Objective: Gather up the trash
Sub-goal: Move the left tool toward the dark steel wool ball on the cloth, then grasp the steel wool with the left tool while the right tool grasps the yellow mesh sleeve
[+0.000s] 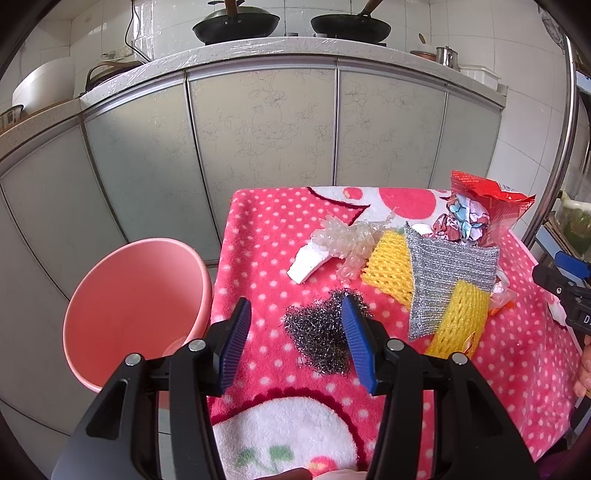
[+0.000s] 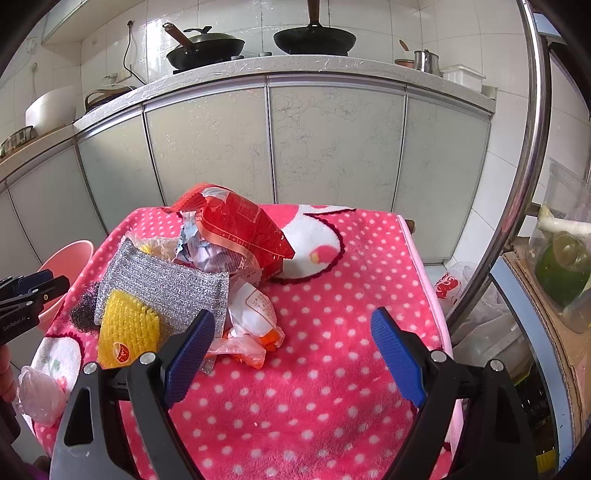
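Note:
Trash lies heaped on a pink polka-dot blanket (image 1: pixel 266 258). A dark steel-wool pad (image 1: pixel 317 332) sits just ahead of my left gripper (image 1: pixel 295 314), which is open above the blanket's near left part. Beyond lie a white foam piece (image 1: pixel 306 264), clear bubble wrap (image 1: pixel 347 240), yellow foam netting (image 1: pixel 391 267), a silver scouring cloth (image 1: pixel 447 277) and a red snack bag (image 1: pixel 487 206). My right gripper (image 2: pixel 293 330) is open, with a crumpled white-and-orange wrapper (image 2: pixel 255 314) just inside its left finger. The red snack bag (image 2: pixel 240 225) and silver cloth (image 2: pixel 162 284) lie behind it.
A pink plastic bin (image 1: pixel 136 306) stands on the floor left of the blanket. Grey cabinet doors (image 1: pixel 258 129) and a counter with woks (image 1: pixel 236 26) rise behind. A chrome pole (image 2: pixel 517 184) and cluttered shelf (image 2: pixel 554 280) stand right. A small plastic bag (image 2: pixel 38 395) lies at the blanket's near left.

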`<state>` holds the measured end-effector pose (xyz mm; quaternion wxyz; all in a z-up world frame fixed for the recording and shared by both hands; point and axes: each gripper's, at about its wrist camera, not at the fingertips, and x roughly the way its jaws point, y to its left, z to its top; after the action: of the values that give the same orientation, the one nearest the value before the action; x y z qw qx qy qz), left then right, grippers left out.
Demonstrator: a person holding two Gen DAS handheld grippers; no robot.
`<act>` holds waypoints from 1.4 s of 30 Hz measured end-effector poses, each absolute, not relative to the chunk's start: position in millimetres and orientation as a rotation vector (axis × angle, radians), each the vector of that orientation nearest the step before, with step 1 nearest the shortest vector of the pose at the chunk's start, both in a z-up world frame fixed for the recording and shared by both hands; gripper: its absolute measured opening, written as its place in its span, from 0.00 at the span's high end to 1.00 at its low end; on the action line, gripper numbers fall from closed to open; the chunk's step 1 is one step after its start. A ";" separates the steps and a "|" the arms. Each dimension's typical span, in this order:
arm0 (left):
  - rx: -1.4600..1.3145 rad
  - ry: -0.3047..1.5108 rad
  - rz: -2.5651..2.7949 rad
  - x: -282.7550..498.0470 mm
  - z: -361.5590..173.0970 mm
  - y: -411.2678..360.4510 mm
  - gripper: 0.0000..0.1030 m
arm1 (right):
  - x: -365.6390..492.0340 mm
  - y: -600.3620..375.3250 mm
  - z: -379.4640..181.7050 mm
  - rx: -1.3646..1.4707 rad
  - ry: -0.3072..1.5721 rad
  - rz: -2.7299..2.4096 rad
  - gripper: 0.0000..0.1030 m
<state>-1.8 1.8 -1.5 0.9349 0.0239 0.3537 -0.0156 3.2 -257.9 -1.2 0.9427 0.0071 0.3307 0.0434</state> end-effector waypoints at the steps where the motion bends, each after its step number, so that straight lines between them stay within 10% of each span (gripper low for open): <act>1: 0.050 0.723 -0.032 -2.2 -1.3 1.5 0.50 | 3.2 -257.9 -1.3 0.015 0.675 0.089 0.17; 42: -0.033 0.716 -0.107 -4.2 -9.3 16.2 0.50 | -3.6 -258.4 1.6 0.047 0.616 0.102 0.17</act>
<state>-4.2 16.2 -9.3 0.9350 -0.0160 0.3504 -0.0522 -3.6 -258.4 1.6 0.9514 0.0230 0.3030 0.0504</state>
